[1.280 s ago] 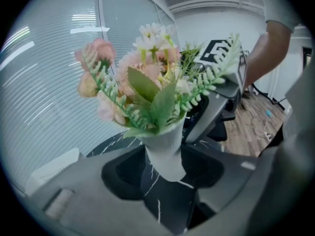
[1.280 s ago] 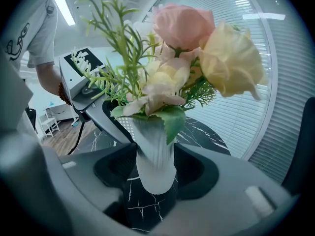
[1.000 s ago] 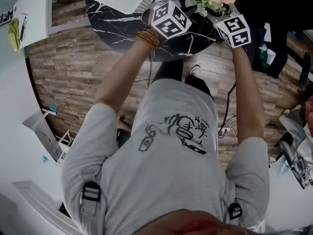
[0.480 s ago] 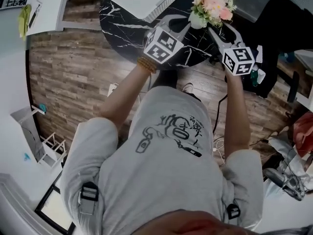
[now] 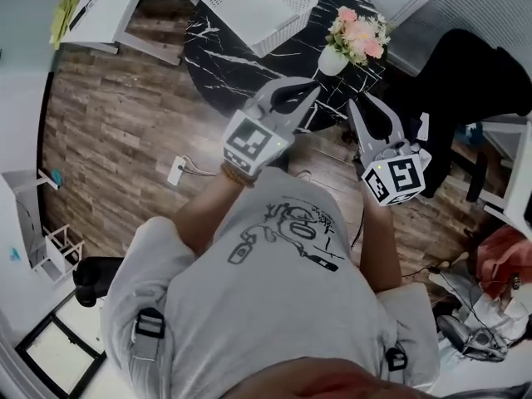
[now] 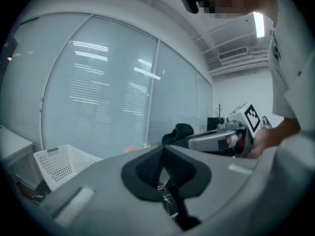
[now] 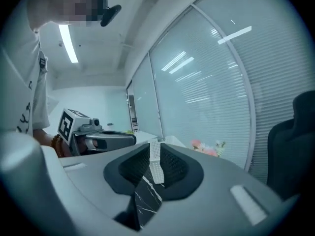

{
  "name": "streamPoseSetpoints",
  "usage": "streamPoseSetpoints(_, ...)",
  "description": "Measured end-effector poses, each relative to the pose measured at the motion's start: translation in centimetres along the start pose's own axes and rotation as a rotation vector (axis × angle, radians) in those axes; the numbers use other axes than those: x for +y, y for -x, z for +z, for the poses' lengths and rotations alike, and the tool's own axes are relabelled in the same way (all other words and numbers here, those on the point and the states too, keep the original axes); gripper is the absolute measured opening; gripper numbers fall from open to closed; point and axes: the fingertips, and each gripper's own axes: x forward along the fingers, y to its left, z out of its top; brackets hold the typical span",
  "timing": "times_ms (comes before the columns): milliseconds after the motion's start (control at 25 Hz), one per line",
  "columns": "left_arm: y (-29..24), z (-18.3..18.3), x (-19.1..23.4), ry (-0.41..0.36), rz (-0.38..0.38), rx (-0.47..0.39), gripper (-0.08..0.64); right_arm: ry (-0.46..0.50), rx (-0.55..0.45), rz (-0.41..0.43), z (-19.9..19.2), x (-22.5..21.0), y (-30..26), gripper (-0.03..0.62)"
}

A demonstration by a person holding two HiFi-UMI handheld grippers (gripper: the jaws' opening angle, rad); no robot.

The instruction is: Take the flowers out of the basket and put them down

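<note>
While both forearms bend up in front of the chest, we see the left gripper (image 5: 301,98) and the right gripper (image 5: 359,110) held side by side at the near edge of the table (image 5: 216,56), each pointing away from the body and well apart from the other. In the left gripper view the left gripper (image 6: 164,150) has its jaws shut pad against pad, with nothing caught in them. In the right gripper view the right gripper (image 7: 153,156) has its jaws closing, only a narrow slit left, and nothing sits in that slit (we glimpse just the table and the basket beyond it). Neither gripper touches anything. The flowers (image 5: 357,38) stand upright in a white vase (image 5: 332,60) on the table, outside the basket (image 5: 253,2) and to its right, beyond both sets of jaws
</note>
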Motion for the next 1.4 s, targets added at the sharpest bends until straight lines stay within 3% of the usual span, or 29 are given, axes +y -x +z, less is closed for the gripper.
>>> streamPoseSetpoints(320, 6.4, 6.8, -7.6, 0.022, 0.011, -0.172, 0.003, 0.101, -0.089, 0.136, 6.4, 9.7, 5.3, 0.017)
streamPoseSetpoints(560, 10.0, 9.4, -11.1, 0.026, 0.023, -0.222, 0.003, 0.113, -0.129, 0.167, 8.1, 13.7, 7.8, 0.006)
streamPoseSetpoints(920, 12.9, 9.9, -12.8, 0.009, 0.059, -0.227, 0.003, 0.107, -0.155, 0.159, 8.9, 15.4, 9.7, 0.006)
streamPoseSetpoints(1400, 13.1, 10.4, -13.1, 0.008, 0.056, -0.225, 0.003, 0.113, -0.153, 0.158, 9.6, 16.0, 10.8, 0.006)
